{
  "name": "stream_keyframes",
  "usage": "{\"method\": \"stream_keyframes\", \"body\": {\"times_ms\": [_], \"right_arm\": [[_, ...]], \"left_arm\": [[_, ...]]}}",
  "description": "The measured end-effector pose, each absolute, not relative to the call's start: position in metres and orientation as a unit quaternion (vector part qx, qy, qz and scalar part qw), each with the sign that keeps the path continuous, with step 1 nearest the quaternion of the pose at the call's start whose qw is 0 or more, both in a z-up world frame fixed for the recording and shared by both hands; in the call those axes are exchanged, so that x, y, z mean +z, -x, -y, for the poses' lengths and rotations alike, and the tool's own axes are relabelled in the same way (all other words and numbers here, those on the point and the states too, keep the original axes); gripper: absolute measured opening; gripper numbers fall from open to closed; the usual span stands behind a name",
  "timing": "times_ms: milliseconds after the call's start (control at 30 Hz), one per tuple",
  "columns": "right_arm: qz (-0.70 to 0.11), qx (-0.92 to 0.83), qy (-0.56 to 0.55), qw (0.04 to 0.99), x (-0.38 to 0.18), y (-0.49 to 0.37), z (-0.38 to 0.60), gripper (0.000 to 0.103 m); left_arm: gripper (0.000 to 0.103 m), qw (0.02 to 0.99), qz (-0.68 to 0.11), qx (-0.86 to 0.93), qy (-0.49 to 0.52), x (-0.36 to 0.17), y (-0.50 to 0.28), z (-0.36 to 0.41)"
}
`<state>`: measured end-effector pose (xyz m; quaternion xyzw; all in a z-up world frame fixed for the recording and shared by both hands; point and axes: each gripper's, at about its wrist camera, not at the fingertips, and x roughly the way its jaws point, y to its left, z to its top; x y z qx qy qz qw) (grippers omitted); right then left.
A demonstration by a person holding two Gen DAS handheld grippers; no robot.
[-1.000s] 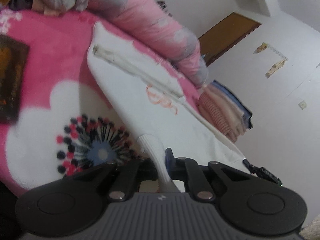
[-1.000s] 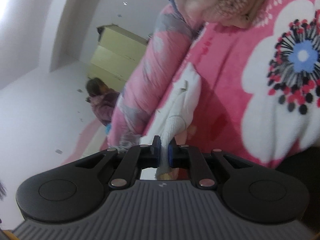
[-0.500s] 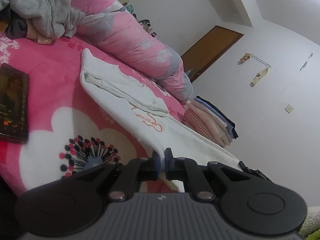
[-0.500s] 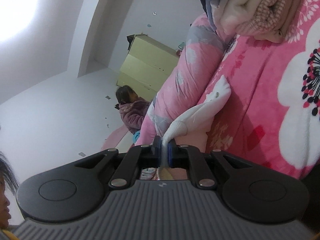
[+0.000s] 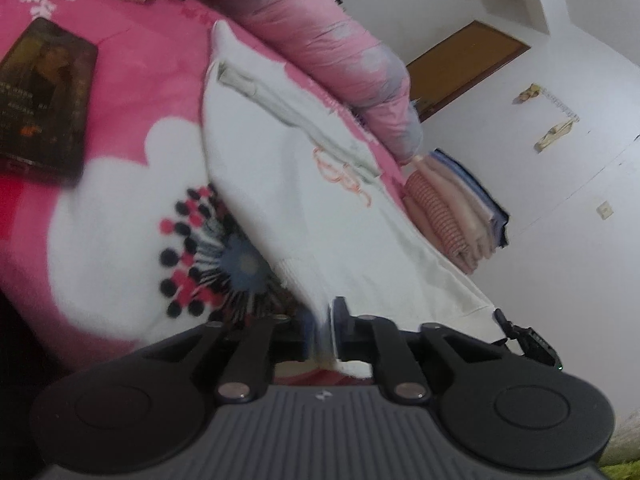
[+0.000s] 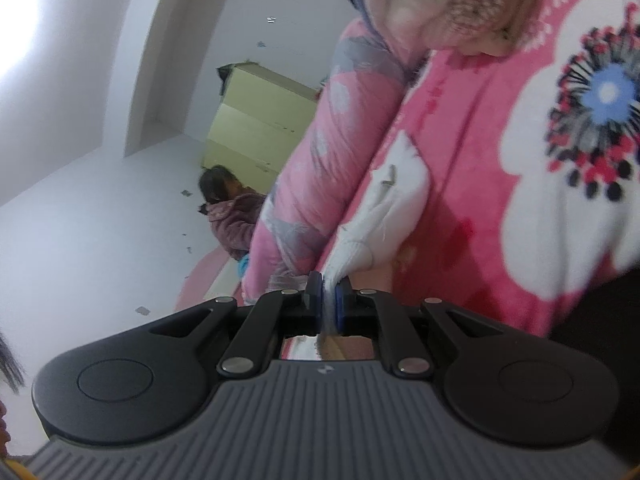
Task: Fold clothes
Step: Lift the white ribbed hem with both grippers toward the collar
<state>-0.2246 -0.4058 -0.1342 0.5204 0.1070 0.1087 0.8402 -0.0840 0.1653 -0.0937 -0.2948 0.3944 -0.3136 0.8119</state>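
Soft indoor light; white glare upper left in right view; motion blur throughout; fisheye bending at edges

White walls [image 5: 540,240] are seen across the right of the left wrist view, with a brown wooden door [image 5: 464,68] set at upper right. In the right wrist view, a pale yellow-green cabinet [image 6: 256,128] is shown against the wall at centre, and strong light [image 6: 16,20] is thrown from the upper left.
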Motion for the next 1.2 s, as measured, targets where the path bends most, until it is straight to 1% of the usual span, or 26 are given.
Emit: {"method": "stream_keyframes", "body": {"times_ms": [67, 100, 267, 400, 500, 800, 900, 1067, 1200], "right_arm": [[-0.117, 0.102, -0.523, 0.838, -0.140, 0.226, 0.407, 0.005], [-0.122, 0.098, -0.524, 0.837, -0.143, 0.227, 0.407, 0.005], [-0.144, 0.080, -0.531, 0.831, -0.156, 0.230, 0.410, 0.008], [-0.162, 0.070, -0.530, 0.830, -0.163, 0.230, 0.413, 0.009], [-0.176, 0.070, -0.526, 0.829, -0.166, 0.229, 0.416, 0.009], [-0.212, 0.075, -0.516, 0.826, -0.171, 0.215, 0.425, 0.013], [-0.223, 0.086, -0.511, 0.826, -0.170, 0.205, 0.427, 0.017], [-0.247, 0.116, -0.500, 0.822, -0.168, 0.188, 0.430, 0.028], [-0.262, 0.152, -0.495, 0.814, -0.167, 0.179, 0.428, 0.029]], "left_arm": [[0.027, 0.811, -0.403, -0.309, 0.291, -0.099, 0.082, -0.164], [0.027, 0.810, -0.407, -0.307, 0.290, -0.101, 0.080, -0.163], [0.027, 0.805, -0.422, -0.306, 0.285, -0.109, 0.072, -0.159], [0.028, 0.801, -0.425, -0.315, 0.280, -0.110, 0.067, -0.155], [0.030, 0.797, -0.430, -0.321, 0.279, -0.112, 0.062, -0.152], [0.030, 0.790, -0.440, -0.326, 0.277, -0.116, 0.053, -0.144], [0.030, 0.788, -0.442, -0.325, 0.278, -0.117, 0.052, -0.145], [0.032, 0.785, -0.444, -0.326, 0.284, -0.120, 0.051, -0.147], [0.032, 0.783, -0.444, -0.325, 0.288, -0.121, 0.051, -0.147]]}}
